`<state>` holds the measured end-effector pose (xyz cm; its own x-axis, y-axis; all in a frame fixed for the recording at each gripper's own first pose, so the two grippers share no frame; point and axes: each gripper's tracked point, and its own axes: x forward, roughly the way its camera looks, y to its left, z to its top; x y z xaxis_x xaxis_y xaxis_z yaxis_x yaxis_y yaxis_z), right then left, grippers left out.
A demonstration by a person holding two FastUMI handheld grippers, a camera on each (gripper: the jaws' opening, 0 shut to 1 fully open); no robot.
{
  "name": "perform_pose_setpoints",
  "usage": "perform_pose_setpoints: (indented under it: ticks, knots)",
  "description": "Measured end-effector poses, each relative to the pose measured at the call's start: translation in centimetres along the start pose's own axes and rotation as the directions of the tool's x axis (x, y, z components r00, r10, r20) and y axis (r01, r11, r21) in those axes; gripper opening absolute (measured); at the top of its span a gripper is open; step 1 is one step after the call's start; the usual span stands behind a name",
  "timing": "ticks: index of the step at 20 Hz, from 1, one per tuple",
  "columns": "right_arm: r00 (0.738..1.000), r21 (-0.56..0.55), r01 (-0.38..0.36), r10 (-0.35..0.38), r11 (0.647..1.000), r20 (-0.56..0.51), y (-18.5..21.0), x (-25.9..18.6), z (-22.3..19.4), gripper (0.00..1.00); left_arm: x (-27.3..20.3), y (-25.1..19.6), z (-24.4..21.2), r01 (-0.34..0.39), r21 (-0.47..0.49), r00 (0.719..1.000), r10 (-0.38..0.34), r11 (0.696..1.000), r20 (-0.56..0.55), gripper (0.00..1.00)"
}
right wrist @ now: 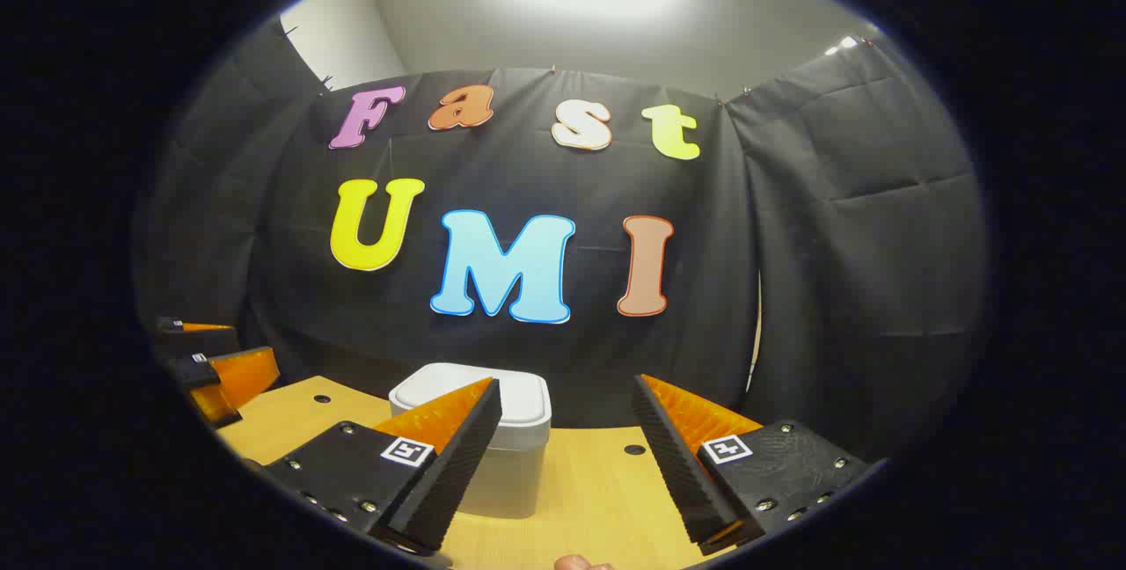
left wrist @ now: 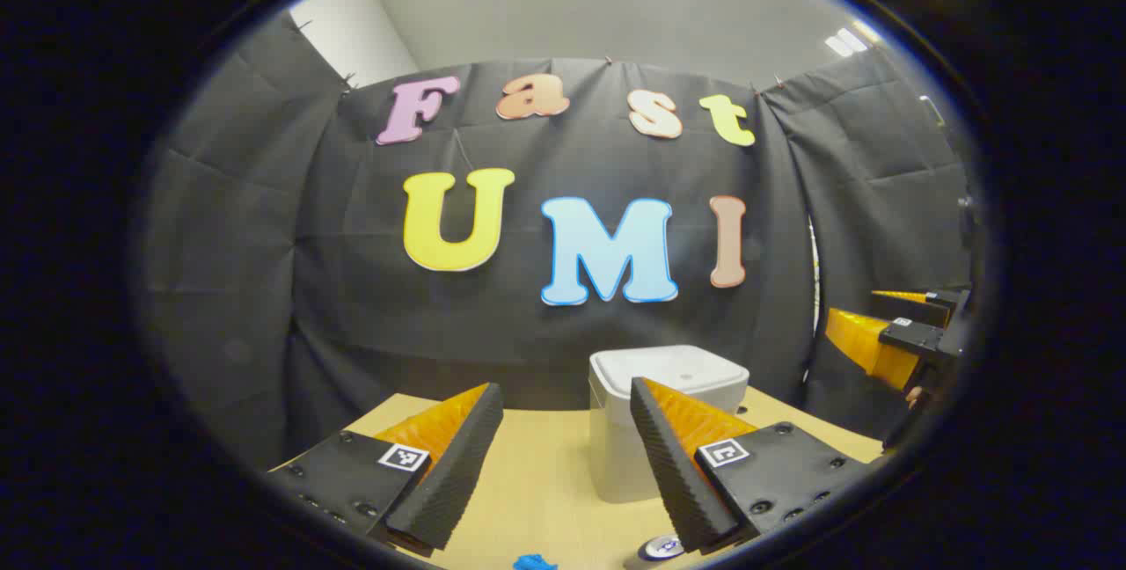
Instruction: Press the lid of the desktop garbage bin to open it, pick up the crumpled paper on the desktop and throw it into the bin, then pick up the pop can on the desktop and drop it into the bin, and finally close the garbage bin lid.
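I hold both grippers, left and right, spread empty before the closed bin, ready to press its lid.

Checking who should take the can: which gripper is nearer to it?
Left, it seems. The can lies on the table just below the left gripper, beside one of its fingers. The right gripper hangs farther off to the side, higher up.

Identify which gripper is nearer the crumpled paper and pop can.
The left gripper: the crumpled paper and pop can lie just under its open jaws; the right gripper hangs off to the side.
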<state>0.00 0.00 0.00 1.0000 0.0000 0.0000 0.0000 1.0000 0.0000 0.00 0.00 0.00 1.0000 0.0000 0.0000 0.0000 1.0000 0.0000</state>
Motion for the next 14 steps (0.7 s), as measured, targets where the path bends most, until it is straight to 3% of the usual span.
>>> perform_pose_setpoints:
  ticks: [4, 11, 13, 14]
  knots:
    - [0.998, -0.016, 0.048, -0.047, 0.999, 0.045, -1.0, -0.6, 1.5, 0.95, 0.2, 1.1, 1.8, -0.035, 0.015, 0.998, 0.034, 0.999, 0.052, 0.96]
    - [0.998, -0.061, -0.012, 0.015, 0.998, 0.055, 0.8, -2.0, 1.6, 0.95, -1.9, 0.0, 2.9, -0.05, 0.004, 0.998, 0.05, 0.999, 0.048, 0.96]
    - [0.998, -0.086, -0.026, 0.031, 0.996, 0.049, 1.3, -2.8, 1.5, 0.92, -2.9, -1.1, 2.6, -0.026, -0.005, 0.999, 0.026, 1.0, 0.037, 0.96]
    - [0.998, -0.094, -0.032, 0.036, 0.995, 0.049, 1.5, -3.2, 1.6, 0.95, -3.5, -1.7, 2.8, -0.007, -0.006, 0.999, 0.007, 1.0, 0.039, 0.96]
